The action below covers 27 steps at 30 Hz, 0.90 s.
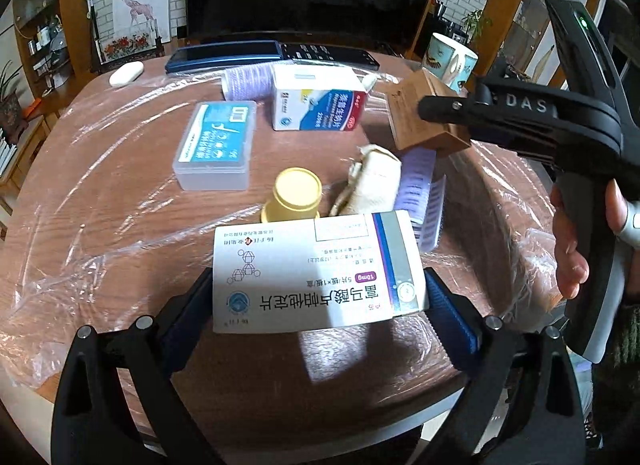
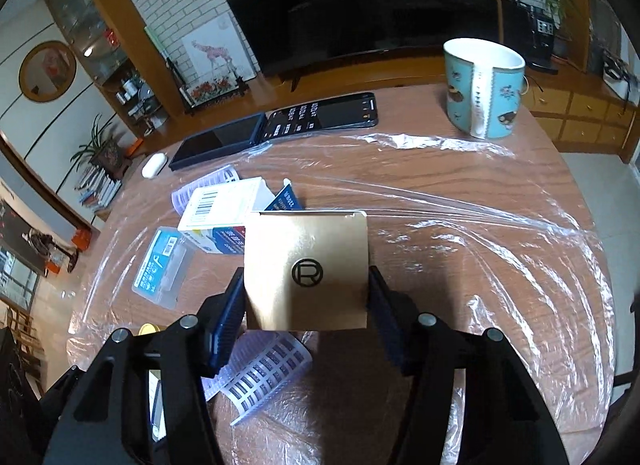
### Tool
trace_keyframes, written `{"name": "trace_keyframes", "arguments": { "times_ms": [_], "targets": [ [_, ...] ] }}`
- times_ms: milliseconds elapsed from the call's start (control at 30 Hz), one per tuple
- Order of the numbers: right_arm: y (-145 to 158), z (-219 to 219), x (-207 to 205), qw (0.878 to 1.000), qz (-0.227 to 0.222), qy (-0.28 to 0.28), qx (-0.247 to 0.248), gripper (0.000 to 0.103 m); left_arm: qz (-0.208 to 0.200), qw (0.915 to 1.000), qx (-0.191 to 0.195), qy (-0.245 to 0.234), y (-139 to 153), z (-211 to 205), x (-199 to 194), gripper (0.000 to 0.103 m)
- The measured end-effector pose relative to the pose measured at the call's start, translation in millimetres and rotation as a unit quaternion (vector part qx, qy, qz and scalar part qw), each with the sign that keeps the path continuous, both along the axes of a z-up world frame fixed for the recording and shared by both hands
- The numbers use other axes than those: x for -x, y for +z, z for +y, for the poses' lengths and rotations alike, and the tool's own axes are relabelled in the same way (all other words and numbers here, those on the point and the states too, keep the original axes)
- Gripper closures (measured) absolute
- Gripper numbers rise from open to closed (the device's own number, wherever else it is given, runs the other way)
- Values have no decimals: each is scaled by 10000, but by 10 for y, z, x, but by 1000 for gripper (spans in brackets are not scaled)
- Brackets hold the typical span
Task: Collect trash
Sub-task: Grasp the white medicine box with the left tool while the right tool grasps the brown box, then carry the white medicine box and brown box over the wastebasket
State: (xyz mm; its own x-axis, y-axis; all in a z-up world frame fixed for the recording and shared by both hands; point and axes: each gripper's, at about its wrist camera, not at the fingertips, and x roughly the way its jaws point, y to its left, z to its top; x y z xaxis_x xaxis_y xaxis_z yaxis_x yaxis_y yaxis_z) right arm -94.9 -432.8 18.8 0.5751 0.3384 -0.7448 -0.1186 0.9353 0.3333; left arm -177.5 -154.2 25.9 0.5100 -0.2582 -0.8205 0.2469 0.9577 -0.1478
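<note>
Inventory, taken relative to the yellow cup [image 1: 291,197] at the middle of the plastic-covered table [image 1: 100,225].

In hand: my left gripper [image 1: 320,305] clamps a white medicine box [image 1: 316,273], lifted just nearer me than the cup; my right gripper [image 2: 306,297] is closed on a gold box [image 2: 306,269], held clear of the table, right of the cup and farther back.

Left on table: crumpled tissue [image 1: 370,177] touching the cup's right; clear floss case [image 1: 216,145] to its left; blue-and-white box [image 1: 320,101] beyond it; printed leaflets [image 1: 424,193] farther right.

No bin in view. I judge collection only begun: two pieces picked, none deposited.
</note>
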Motion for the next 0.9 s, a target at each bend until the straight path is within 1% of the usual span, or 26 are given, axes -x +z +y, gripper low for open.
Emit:
{"name": "trace_keyframes", "arguments": {
  "times_ms": [333, 500, 700, 900],
  "targets": [
    [168, -43, 258, 9996, -140, -171, -183, 45, -119, 9999, 103, 22, 103, 234, 21, 5],
    [263, -7, 474, 9992, -279, -287, -78, 45, -172, 9998, 119, -33, 139, 324, 58, 5],
    [398, 31, 750, 9983, -418, -382, -133, 45, -248, 9994, 167, -151, 189, 409, 138, 5],
    [469, 122, 1076, 9977, -499, -406, -216, 45, -291, 9989, 203, -319, 230, 490, 245, 5]
  ]
}}
